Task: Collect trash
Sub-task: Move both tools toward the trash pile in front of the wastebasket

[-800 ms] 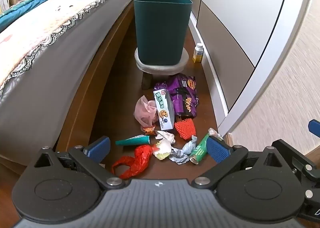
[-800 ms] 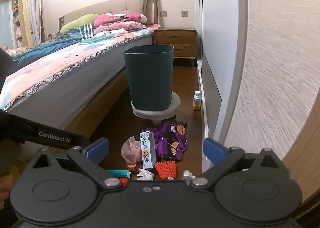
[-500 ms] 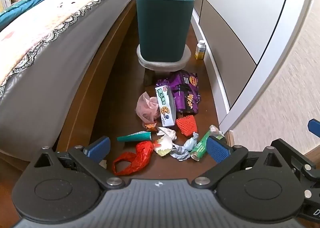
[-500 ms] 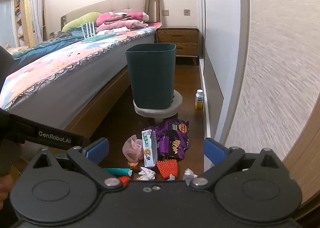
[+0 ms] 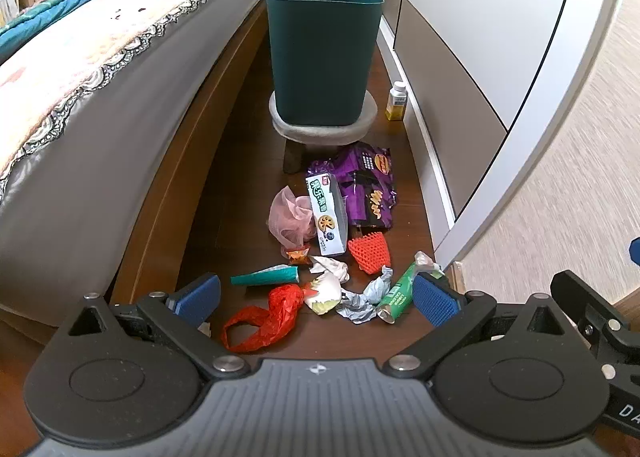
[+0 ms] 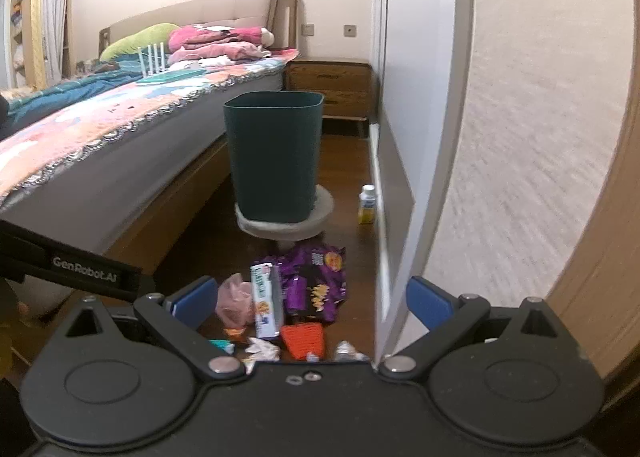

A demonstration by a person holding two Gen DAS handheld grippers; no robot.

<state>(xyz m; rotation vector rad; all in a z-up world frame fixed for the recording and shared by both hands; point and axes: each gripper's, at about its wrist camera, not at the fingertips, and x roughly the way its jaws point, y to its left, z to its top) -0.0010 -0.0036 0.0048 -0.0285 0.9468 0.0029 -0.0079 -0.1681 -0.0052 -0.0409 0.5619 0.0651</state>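
A dark green bin (image 5: pixel 324 53) (image 6: pixel 275 153) stands on a low round stool (image 5: pixel 324 129) between bed and wardrobe. Trash lies on the wood floor before it: a purple snack bag (image 5: pixel 366 185) (image 6: pixel 316 277), a white carton (image 5: pixel 327 215) (image 6: pixel 266 299), a pink bag (image 5: pixel 288 219), an orange net (image 5: pixel 370 253), a teal cone (image 5: pixel 266 277), a red bag (image 5: pixel 266 317), crumpled paper (image 5: pixel 326 287) and a green tube (image 5: pixel 396 293). My left gripper (image 5: pixel 316 299) hangs open above the near trash. My right gripper (image 6: pixel 310 299) is open and higher, holding nothing.
The bed (image 5: pixel 80 77) with its wooden frame runs along the left. Wardrobe doors (image 5: pixel 460 37) line the right. A small yellow bottle (image 5: pixel 396 101) stands by the wardrobe base. A nightstand (image 6: pixel 332 87) sits at the far end. The left gripper's arm (image 6: pixel 80 269) crosses the right wrist view.
Both views have tilted up a little and edged forward, so the bin and trash sit lower in frame. Both grippers stay open and hold nothing.
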